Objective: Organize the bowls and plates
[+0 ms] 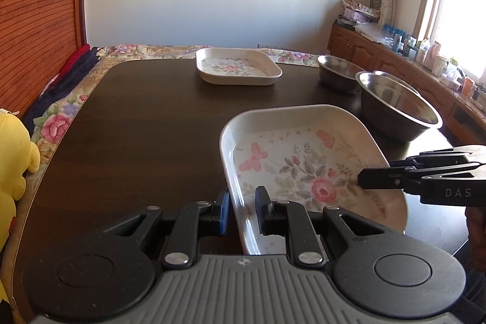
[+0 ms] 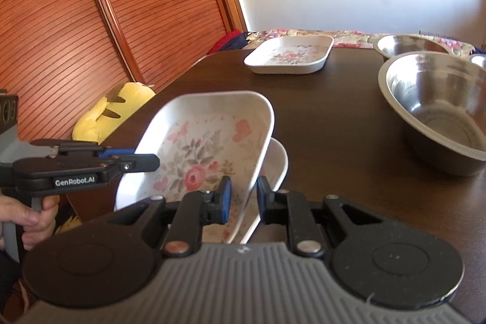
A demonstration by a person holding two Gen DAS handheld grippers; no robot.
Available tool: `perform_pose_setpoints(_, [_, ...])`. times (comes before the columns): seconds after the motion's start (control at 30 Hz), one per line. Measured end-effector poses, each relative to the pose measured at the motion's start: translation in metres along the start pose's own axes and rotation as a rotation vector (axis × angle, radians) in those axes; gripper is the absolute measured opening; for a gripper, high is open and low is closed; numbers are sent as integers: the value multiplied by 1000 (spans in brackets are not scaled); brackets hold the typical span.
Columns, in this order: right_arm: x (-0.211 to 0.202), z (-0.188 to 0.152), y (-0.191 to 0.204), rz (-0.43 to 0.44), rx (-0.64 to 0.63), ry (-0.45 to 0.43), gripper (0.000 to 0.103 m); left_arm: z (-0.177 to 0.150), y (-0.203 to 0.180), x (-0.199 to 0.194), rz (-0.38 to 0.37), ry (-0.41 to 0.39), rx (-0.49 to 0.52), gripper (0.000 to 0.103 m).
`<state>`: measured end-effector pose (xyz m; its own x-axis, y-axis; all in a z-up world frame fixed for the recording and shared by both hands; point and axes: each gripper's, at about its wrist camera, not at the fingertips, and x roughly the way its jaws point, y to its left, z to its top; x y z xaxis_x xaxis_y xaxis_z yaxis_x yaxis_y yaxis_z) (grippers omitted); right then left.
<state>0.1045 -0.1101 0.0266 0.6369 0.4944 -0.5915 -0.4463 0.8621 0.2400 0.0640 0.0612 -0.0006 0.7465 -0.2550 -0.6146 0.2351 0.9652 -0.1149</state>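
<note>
floral plate (image 2: 209, 148) is held tilted above the near edge of the dark table (image 1: 136, 126), directly over a second floral plate (image 2: 278, 160) of the same pattern, of which only the far corner and a strip of rim show beneath it. whether the two plates touch cannot be determined. left gripper (image 1: 241, 210) has its jaws narrowed on the left rim of the upper plate, one blue pad outside the wall and one inside. right gripper (image 2: 243, 199) has its jaws narrowed on the right rim in the same manner. in the left wrist view the near corner of the plate is cut off by the gripper body, and the lower plate is hidden entirely.

a third floral plate (image 1: 238, 66) lies flat at the far side of the table, well apart from the held one. a large steel bowl (image 2: 437, 108) stands to the right, cropped by the frame edge in the right wrist view. a smaller steel bowl (image 1: 337, 72) stands behind it, and the rim of one more bowl shows only as a sliver.

legible writing: "GenRobot.AI" on the side of the left gripper as seen from the right wrist; "DAS" on the right gripper as seen from the left wrist, the remainder cut off.

a yellow plush toy (image 2: 112, 114) lies beside the table, partly hidden by its edge. items on the wooden sideboard (image 1: 395, 59) are too small to identify.
</note>
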Motion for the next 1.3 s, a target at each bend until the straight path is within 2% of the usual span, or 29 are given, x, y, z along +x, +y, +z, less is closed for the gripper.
perform_pose_setpoints(0.77, [-19, 1, 3, -55, -59, -67, 22, 3, -2, -5, 22, -34, 18, 19])
perform_pose_setpoints(1.3, [-19, 18, -9, -40, -67, -117, 22, 29, 0, 0, 47, -74, 33, 19])
